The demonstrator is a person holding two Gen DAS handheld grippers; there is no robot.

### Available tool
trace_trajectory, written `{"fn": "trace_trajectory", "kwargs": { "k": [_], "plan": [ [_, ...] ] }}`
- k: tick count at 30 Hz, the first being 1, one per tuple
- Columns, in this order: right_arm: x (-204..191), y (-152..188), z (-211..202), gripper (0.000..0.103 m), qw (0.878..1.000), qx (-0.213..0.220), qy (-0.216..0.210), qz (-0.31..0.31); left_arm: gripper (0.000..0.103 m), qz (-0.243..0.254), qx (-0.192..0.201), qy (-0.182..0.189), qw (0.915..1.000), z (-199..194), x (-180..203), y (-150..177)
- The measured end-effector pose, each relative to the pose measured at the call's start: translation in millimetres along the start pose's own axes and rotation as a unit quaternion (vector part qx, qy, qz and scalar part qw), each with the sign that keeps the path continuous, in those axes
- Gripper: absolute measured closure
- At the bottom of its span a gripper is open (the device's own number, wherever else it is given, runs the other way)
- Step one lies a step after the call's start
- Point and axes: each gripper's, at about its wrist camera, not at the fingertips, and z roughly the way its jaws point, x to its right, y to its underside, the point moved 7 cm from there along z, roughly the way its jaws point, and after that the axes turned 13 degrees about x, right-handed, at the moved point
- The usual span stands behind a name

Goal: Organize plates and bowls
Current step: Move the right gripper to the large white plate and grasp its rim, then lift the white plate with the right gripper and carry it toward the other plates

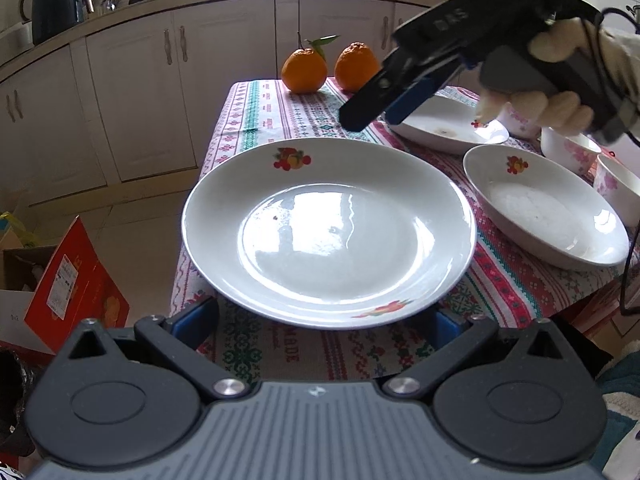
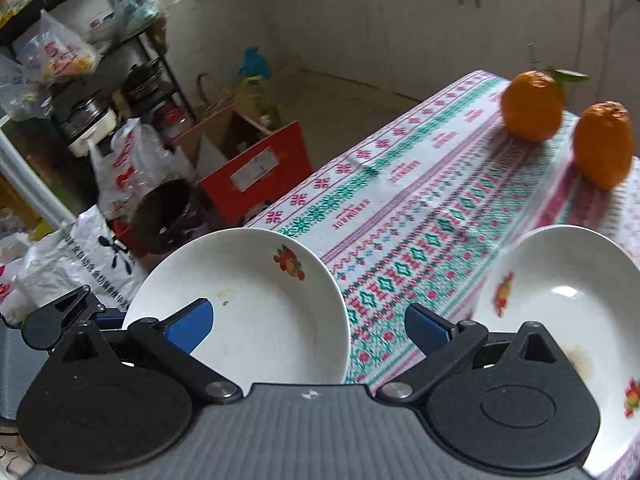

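Left hand-held gripper [image 1: 326,320]: jaws spread wide, blue pads at either side of the near rim of the big plate; pads mostly hidden under the rim, so contact can't be confirmed. Nothing visibly clamped.
Big plate [image 1: 328,232]: white w/ fruit decals, glossy, front edge sticks out past the near table edge, seems tilted/raised a bit at the front; also seen in right wrist view, lower left.
Right hand-held gripper [image 2: 308,328]: jaws wide apart, nothing between them; hovers over the tablecloth btwn two plates. In left wrist view it comes in from upper right, held in a light-gloved hand [image 1: 560,80], blue tips above the far plate's rim.
Far plate [image 1: 448,128]: white, shallow, brownish smear inside, behind & right of big plate.
Right plate [image 1: 548,208]: white, fruit decal, just right of big plate, not touching as far as visible.
Bowls [image 1: 572,152]: white w/ pink flowers, at least two near the right table edge, behind the right plate; partly hidden by hand.
Table [image 1: 260,120]: covered w/ red/green/white patterned cloth.
Oranges [image 1: 304,70]: two, far end of table, side by side; left one has stem + leaves.
Floor, left: red carton [image 1: 76,288] beside the table.
Background: cream cabinets [image 1: 136,92], dark kettle [image 1: 52,4] on the counter.
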Motion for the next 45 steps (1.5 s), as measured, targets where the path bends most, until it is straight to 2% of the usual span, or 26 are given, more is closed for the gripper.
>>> {"fn": "trace_trajectory", "kwargs": {
  "k": [8, 12, 16, 21, 28, 35, 45],
  "plan": [
    [-3.3, -2.6, 26.1, 0.001, 0.998, -0.039, -0.043, -0.011, 0.0, 0.003, -0.009, 0.005, 0.9999, 2.8, -0.2, -1.7],
    [-10.0, -0.9, 32.0, 0.013, 0.996, -0.052, -0.071, -0.017, 0.001, 0.006, -0.01, 0.013, 0.9998, 3.9, -1.0, -2.6],
    [-13.4, 0.7, 37.9, 0.019, 0.994, -0.062, -0.084, -0.026, 0.001, 0.013, -0.005, 0.019, 0.9997, 3.0, 0.0, -4.2],
    [-8.4, 0.1, 44.6, 0.023, 0.992, -0.069, -0.102, -0.01, 0.001, 0.018, -0.004, 0.027, 0.9995, 3.6, 0.0, -6.3],
    [0.0, -3.3, 47.0, 0.023, 0.987, -0.072, -0.139, 0.035, 0.002, 0.022, -0.007, 0.035, 0.9991, 1.7, 0.7, -7.3],
    [-1.6, -5.0, 45.2, 0.023, 0.988, -0.066, -0.134, 0.033, 0.002, 0.02, -0.01, 0.04, 0.9989, 2.6, -2.4, -11.0],
    [17.5, -33.8, 43.1, 0.023, 0.993, -0.033, -0.11, 0.038, 0.002, 0.041, -0.001, 0.056, 0.9976, 26.1, -14.8, -33.3]
  ]
}}
